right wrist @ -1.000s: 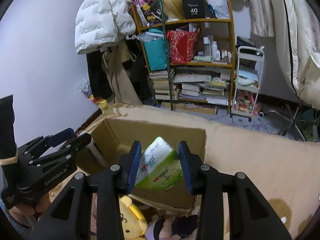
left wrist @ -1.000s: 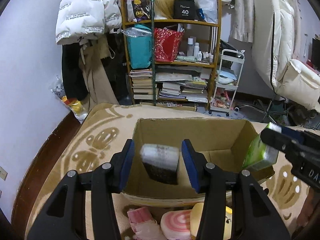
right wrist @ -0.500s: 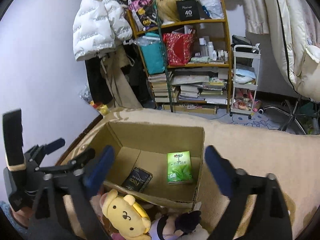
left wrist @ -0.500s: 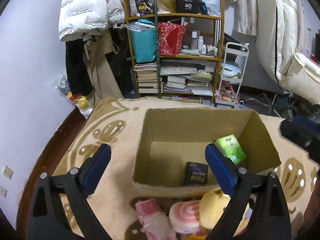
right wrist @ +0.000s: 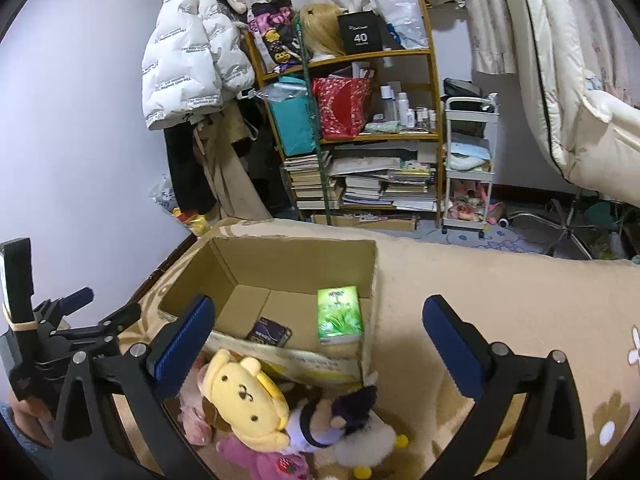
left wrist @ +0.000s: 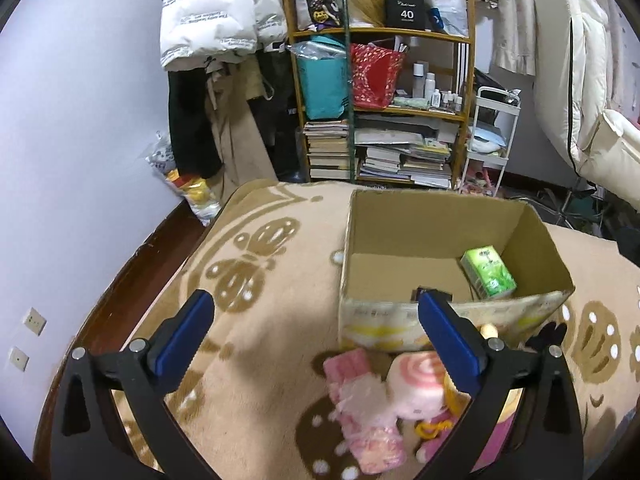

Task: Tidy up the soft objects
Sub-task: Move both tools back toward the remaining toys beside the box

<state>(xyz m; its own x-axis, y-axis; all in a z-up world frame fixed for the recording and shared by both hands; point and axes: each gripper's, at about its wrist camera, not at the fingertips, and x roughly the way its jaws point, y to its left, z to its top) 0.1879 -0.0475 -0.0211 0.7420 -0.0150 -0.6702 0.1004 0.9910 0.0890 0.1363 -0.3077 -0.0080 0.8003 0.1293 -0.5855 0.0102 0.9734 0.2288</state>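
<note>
An open cardboard box point(left wrist: 448, 316) point(right wrist: 248, 268) stands on a beige patterned blanket. Inside lie a green tissue pack point(left wrist: 488, 272) point(right wrist: 339, 314) and a dark packet point(right wrist: 268, 331), partly hidden in the left wrist view point(left wrist: 424, 292). In front of the box lie soft toys: a pink striped roll toy point(left wrist: 416, 380), a pink fluffy pack point(left wrist: 360, 404), a yellow dog plush point(right wrist: 244, 396) and a dark-haired doll point(right wrist: 340, 408). My left gripper point(left wrist: 316, 332) is open and empty, near the toys. My right gripper point(right wrist: 316, 336) is open and empty, above the box's near edge.
The blanket point(left wrist: 256, 264) point(right wrist: 500, 300) covers a bed with a dark wooden edge point(left wrist: 128, 272) by the left wall. A cluttered shelf point(left wrist: 380, 108) point(right wrist: 360, 132), hanging coats point(right wrist: 192, 64) and a white cart point(right wrist: 468, 168) stand behind.
Both grippers opened and dropped the dark packet and the green tissue pack into the box. Both then pulled back toward the toys, the left one also shifting left.
</note>
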